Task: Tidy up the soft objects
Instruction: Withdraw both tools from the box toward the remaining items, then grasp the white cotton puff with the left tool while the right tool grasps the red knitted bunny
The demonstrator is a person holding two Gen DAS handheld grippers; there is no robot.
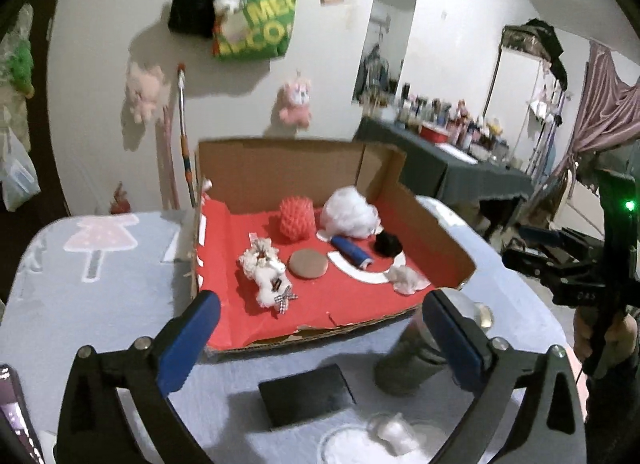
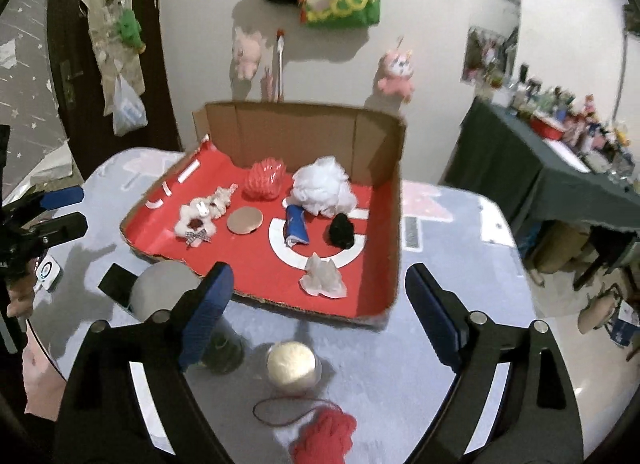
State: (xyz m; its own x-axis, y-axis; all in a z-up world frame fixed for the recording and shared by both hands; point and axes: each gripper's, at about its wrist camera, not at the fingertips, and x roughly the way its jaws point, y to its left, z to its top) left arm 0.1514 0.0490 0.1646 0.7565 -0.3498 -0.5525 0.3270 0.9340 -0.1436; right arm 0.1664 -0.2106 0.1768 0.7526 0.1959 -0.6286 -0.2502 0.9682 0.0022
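Observation:
A cardboard box point(image 1: 280, 168) point(image 2: 384, 152) with a red floor holds soft items: a white fluffy scrunchie with a bow point(image 1: 266, 270) point(image 2: 198, 218), a red spiky ball point(image 1: 296, 218) point(image 2: 265, 178), white stuffing point(image 1: 350, 212) point(image 2: 324, 186), a blue roll point(image 1: 352, 252) point(image 2: 296, 230), a black pom point(image 1: 387, 244) point(image 2: 341, 231), a brown round pad point(image 1: 308, 263) point(image 2: 245, 220) and crumpled white tissue point(image 1: 408, 278) point(image 2: 323, 278). My left gripper point(image 1: 320, 340) is open and empty before the box. My right gripper point(image 2: 316, 316) is open and empty above a cream ball point(image 2: 294, 364) and red yarn point(image 2: 326, 436).
On the blue-grey table point(image 1: 100, 304) lie a black pad point(image 1: 306, 394) point(image 2: 116, 282), a grey cylinder point(image 1: 408, 364) point(image 2: 164, 290), and white fluff on a clear dish point(image 1: 392, 434). The other gripper shows at the right edge of the left wrist view point(image 1: 560, 260). A cluttered side table point(image 2: 560, 152) stands at the right.

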